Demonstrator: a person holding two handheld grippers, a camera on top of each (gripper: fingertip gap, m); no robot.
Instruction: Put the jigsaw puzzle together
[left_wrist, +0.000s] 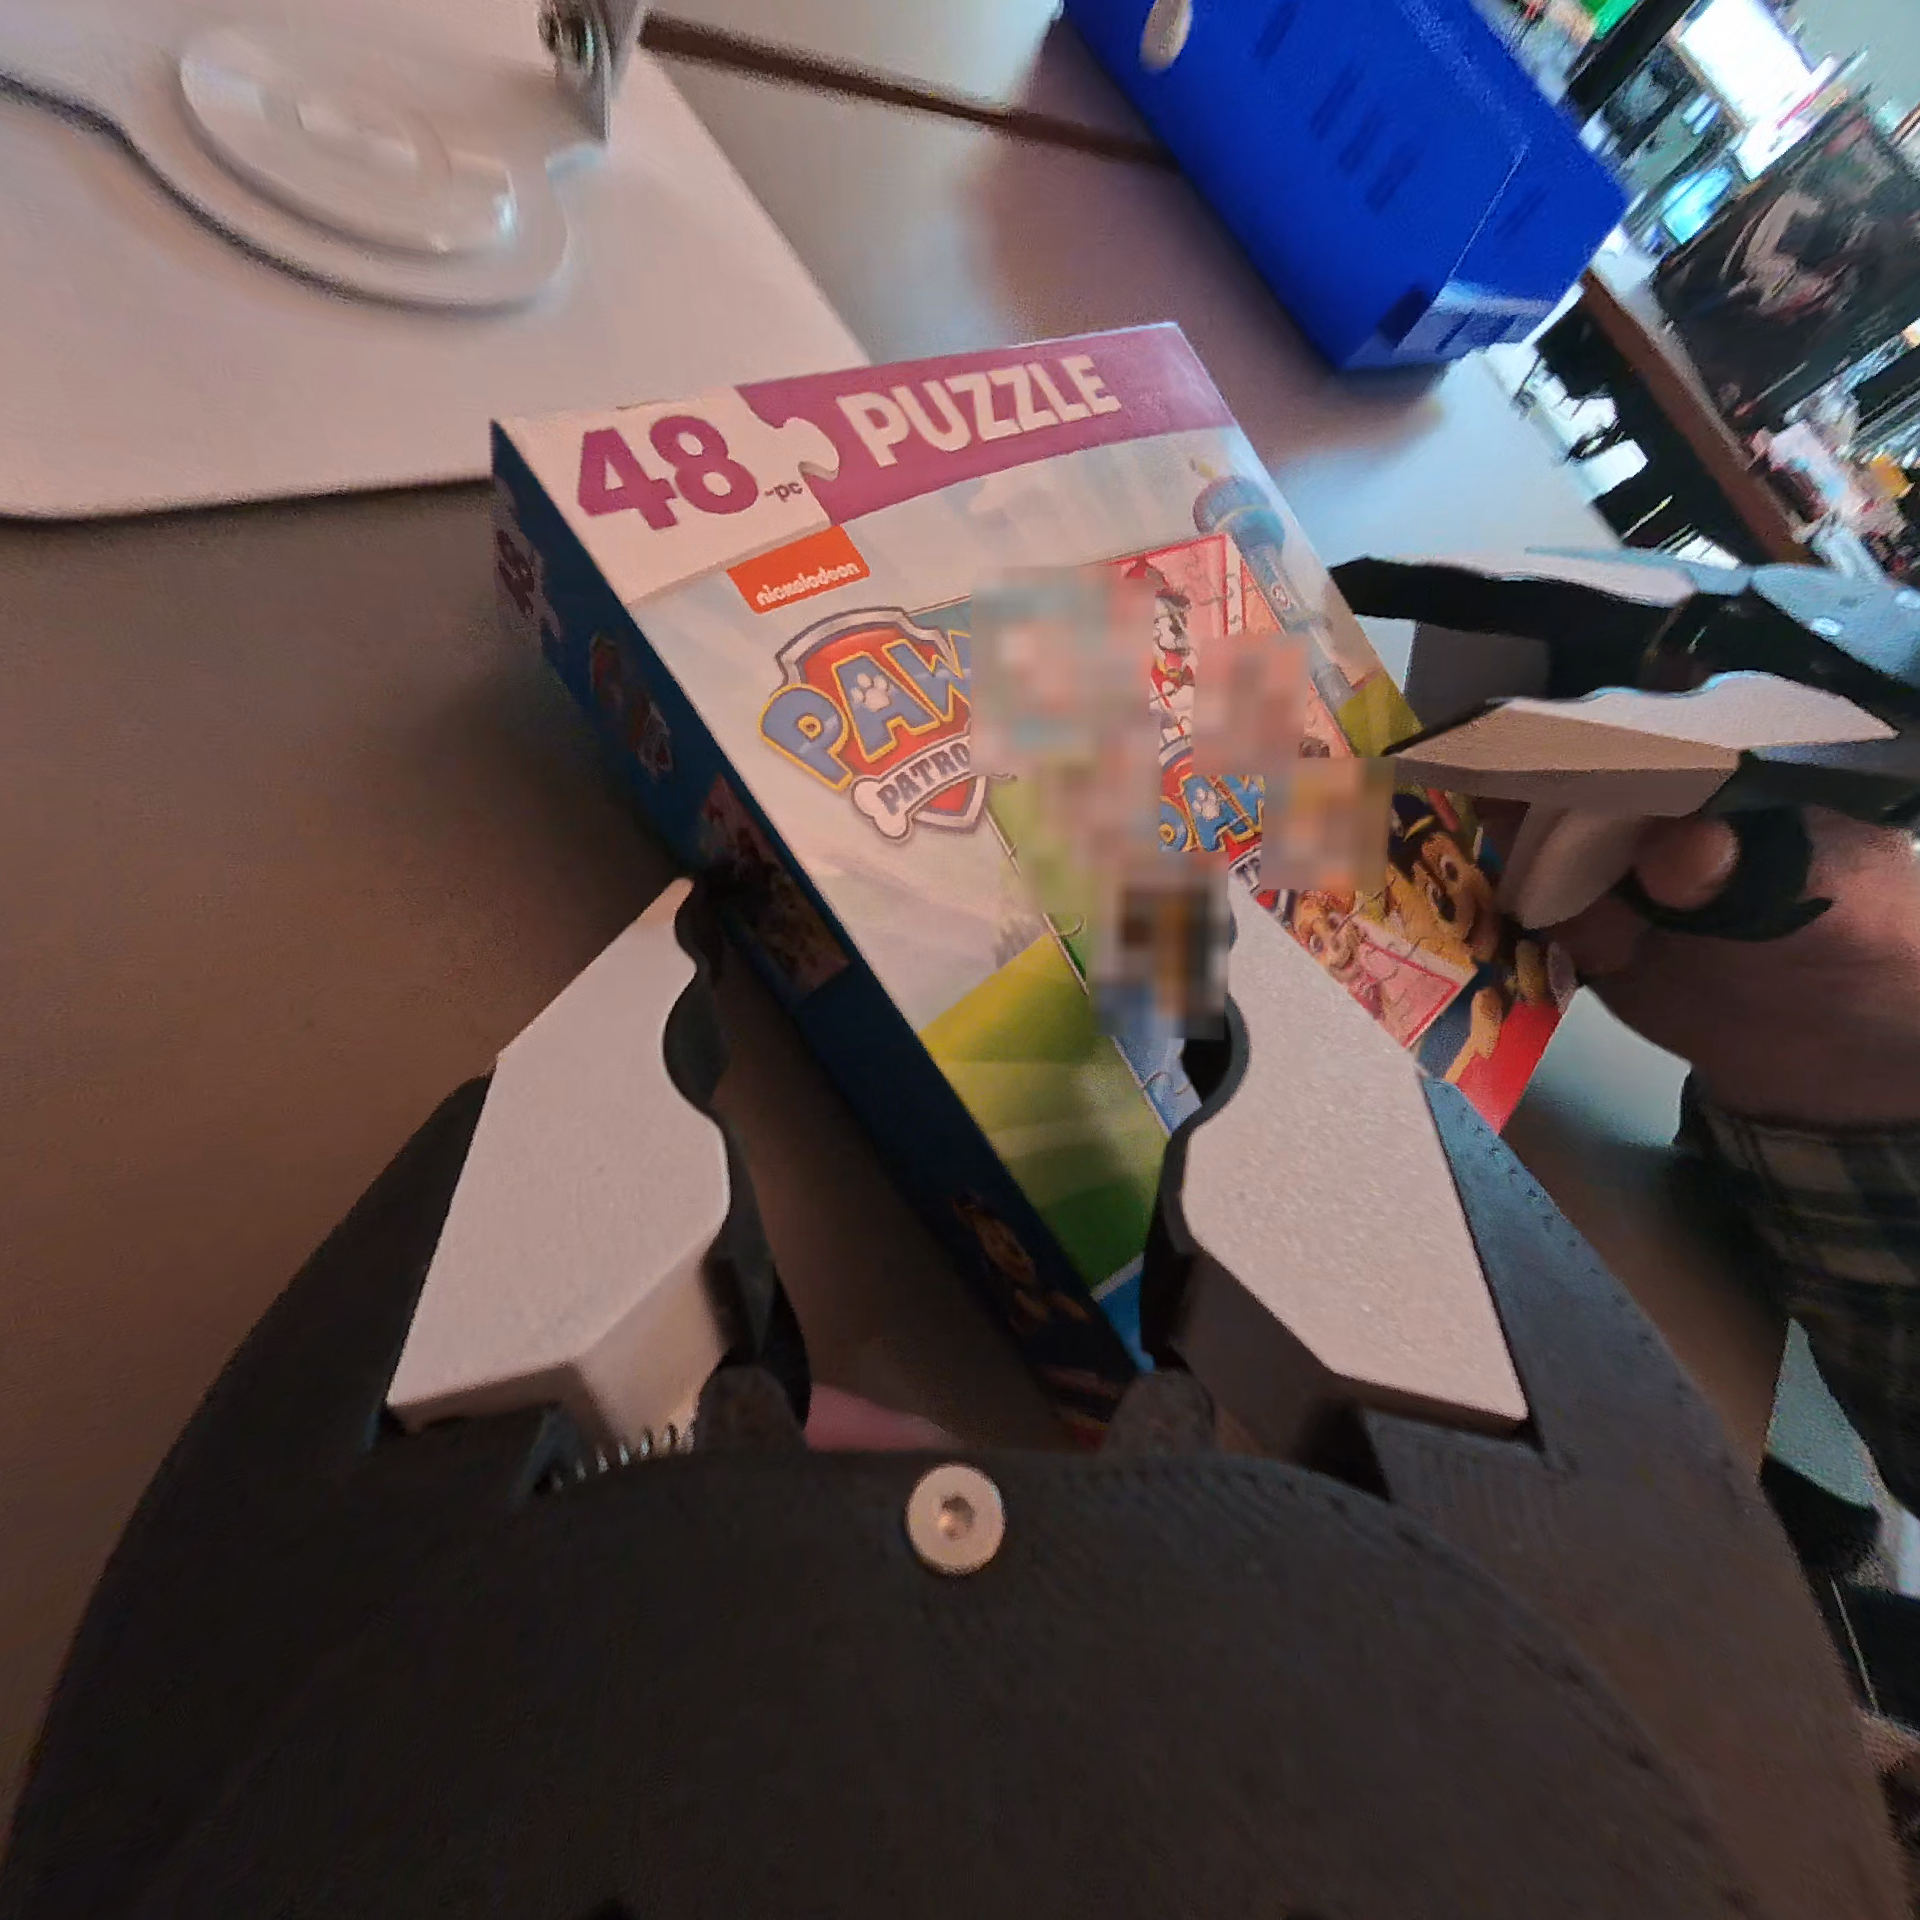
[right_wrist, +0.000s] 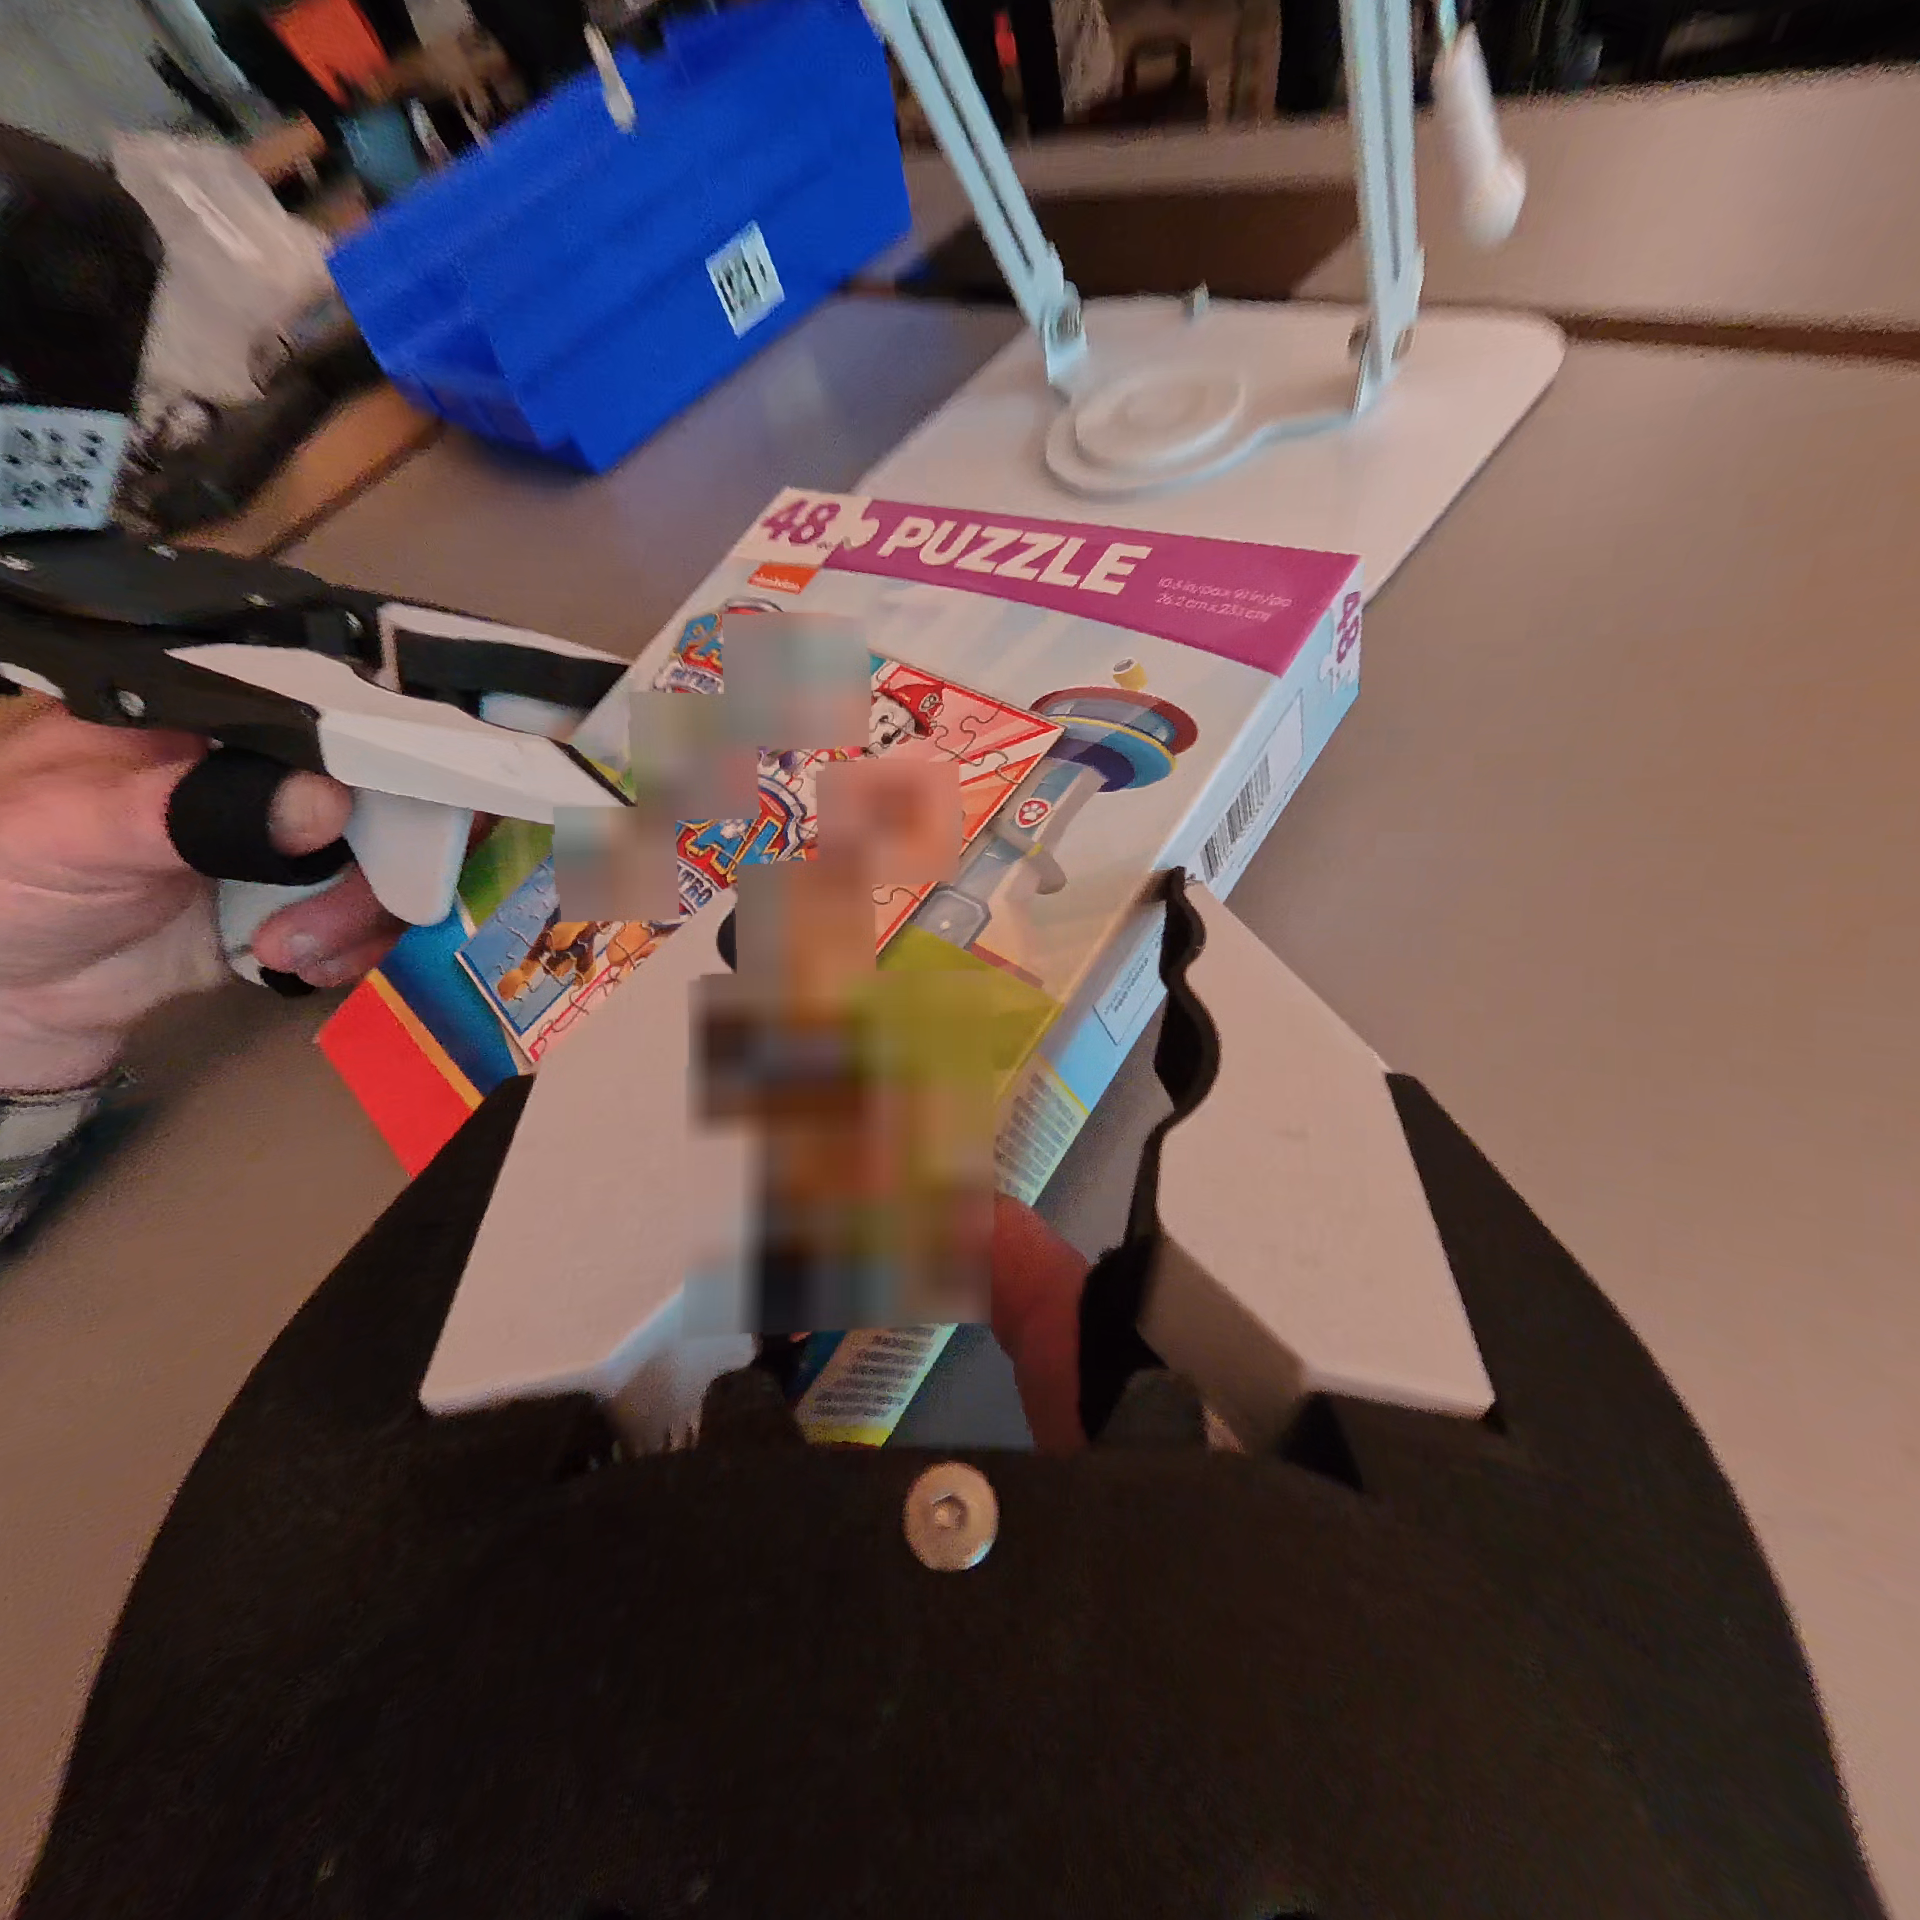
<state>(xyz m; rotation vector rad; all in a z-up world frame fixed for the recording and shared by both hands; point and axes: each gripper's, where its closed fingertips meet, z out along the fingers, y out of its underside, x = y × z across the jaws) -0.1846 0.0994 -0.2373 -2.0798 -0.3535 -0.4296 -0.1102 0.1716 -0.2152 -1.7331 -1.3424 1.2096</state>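
Observation:
A colourful cardboard puzzle box (left_wrist: 727, 665) with a purple band on its lid is held tilted over the grey table (left_wrist: 260, 831). My left gripper (left_wrist: 956, 904) is shut on its near left edge, one finger against the dark blue side and one on the lid. My right gripper (left_wrist: 1371, 665) comes in from the right and clamps the box's right edge. In the right wrist view my right gripper (right_wrist: 951, 899) is shut on the near right corner of the box (right_wrist: 1039, 644), and the left gripper (right_wrist: 623, 727) pinches the left edge. The box is closed, with no loose pieces in sight.
A blue plastic bin (left_wrist: 1351, 156) stands at the back of the table (right_wrist: 1610, 727); it also shows in the right wrist view (right_wrist: 623, 260). A white stand with a round base (right_wrist: 1195, 416) sits on a white board behind the box. A person's hand (right_wrist: 83, 883) holds the left gripper.

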